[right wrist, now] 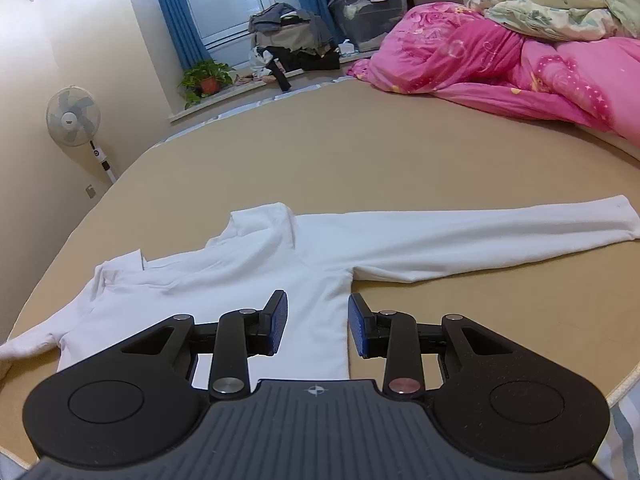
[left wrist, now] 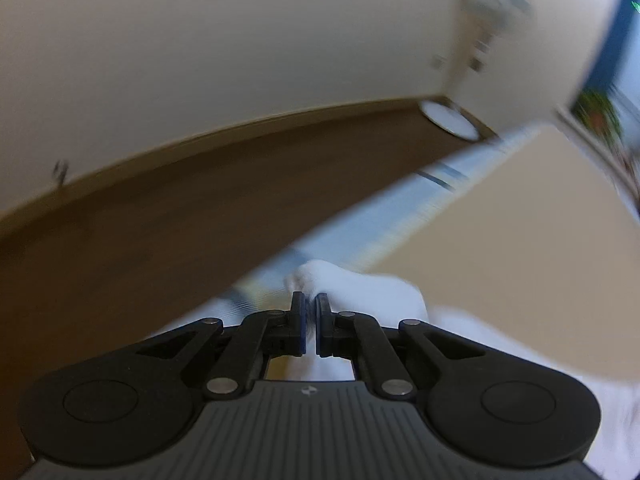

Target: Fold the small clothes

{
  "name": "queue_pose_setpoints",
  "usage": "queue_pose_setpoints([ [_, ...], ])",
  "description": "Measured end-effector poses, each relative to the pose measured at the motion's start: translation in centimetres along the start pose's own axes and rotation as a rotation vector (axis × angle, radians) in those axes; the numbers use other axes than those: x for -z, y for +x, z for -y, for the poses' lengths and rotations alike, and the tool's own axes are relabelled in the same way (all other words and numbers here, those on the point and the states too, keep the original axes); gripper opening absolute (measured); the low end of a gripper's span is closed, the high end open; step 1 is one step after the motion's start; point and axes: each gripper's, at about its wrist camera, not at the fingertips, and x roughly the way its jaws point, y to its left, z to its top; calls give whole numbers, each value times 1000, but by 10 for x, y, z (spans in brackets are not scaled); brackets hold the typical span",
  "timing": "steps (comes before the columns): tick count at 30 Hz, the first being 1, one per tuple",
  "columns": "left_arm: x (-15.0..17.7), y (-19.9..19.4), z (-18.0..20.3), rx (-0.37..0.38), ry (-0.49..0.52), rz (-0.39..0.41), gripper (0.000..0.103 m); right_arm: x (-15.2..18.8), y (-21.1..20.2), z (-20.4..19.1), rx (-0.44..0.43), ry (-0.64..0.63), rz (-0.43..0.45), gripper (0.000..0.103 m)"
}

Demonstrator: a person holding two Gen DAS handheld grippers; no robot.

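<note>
Left wrist view: heavy motion blur. Your left tongs (left wrist: pixel 311 312) are closed down to a sliver, blue pads pinching a bunch of white fabric of the white long-sleeve top (left wrist: pixel 352 284). The cloth humps up right at the tips and trails off toward 4 o'clock. The tan bed sheet (left wrist: pixel 520 240) fills the right side, the brown floor (left wrist: pixel 140 240) the left, with a blurred striped mattress edge (left wrist: pixel 360 224) running between them. The cream wall (left wrist: pixel 240 40) sits above; the fan base (left wrist: pixel 450 120) shows at 1 o'clock.

Right wrist view: sharp. Your right tongs (right wrist: pixel 317 326) are partly open with nothing gripped, the pads clear of the cloth. They straddle the side edge of the white long-sleeve top (right wrist: pixel 248 264): left pad over the fabric, right pad over bare sheet. The top lies flat on the bed sheet (right wrist: pixel 360 152), one sleeve stretched toward 3 o'clock, the other sleeve toward 9 o'clock, with the collar area rumpled at 11 o'clock. A pink duvet (right wrist: pixel 500 60) is heaped at 1 o'clock, well apart from the top. There's a standing fan (right wrist: pixel 74 116) at 10 o'clock, with a potted plant (right wrist: pixel 208 78) and a clothes pile (right wrist: pixel 292 40) on the window ledge near 12.
</note>
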Motion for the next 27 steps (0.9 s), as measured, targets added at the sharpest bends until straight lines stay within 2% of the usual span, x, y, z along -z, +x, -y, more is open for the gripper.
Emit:
queue_pose_setpoints([
  [3,-8,6,-47,47,-154,-43,9,-1,2,0,-2,-13,-6,36],
  [4,-9,6,-59,73,-199,-59,20,-1,3,1,-3,-15,-8,36],
  [6,-9,6,-74,138,-258,-97,35,-2,4,3,-3,-14,-11,36],
  [9,-7,14,-80,168,-295,-153,45,-3,7,3,-1,-8,-16,36],
  [12,-8,37,-77,199,-305,-216,46,-2,10,1,0,-1,-23,36],
  [15,-6,45,-59,165,-195,-183,45,0,11,-3,3,-9,-29,36],
  [17,-5,46,-47,145,-115,-161,28,1,11,-4,6,-19,-35,36],
  [18,-5,47,-44,127,-82,-149,4,1,12,-5,9,-24,-38,36],
  [20,-8,37,-48,111,-95,-83,5,2,13,-6,13,-32,-41,36],
  [22,-16,15,-58,65,-149,46,5,2,13,-5,15,-33,-43,36],
  [23,-17,6,-64,71,-187,84,6,2,13,-5,15,-32,-43,36],
  [24,-15,4,-67,80,-213,82,8,2,13,-5,14,-32,-42,36],
  [26,-11,11,-69,66,-219,25,11,2,13,-5,13,-33,-43,36],
  [27,-10,18,-70,77,-226,-20,19,2,14,-6,13,-33,-45,36],
])
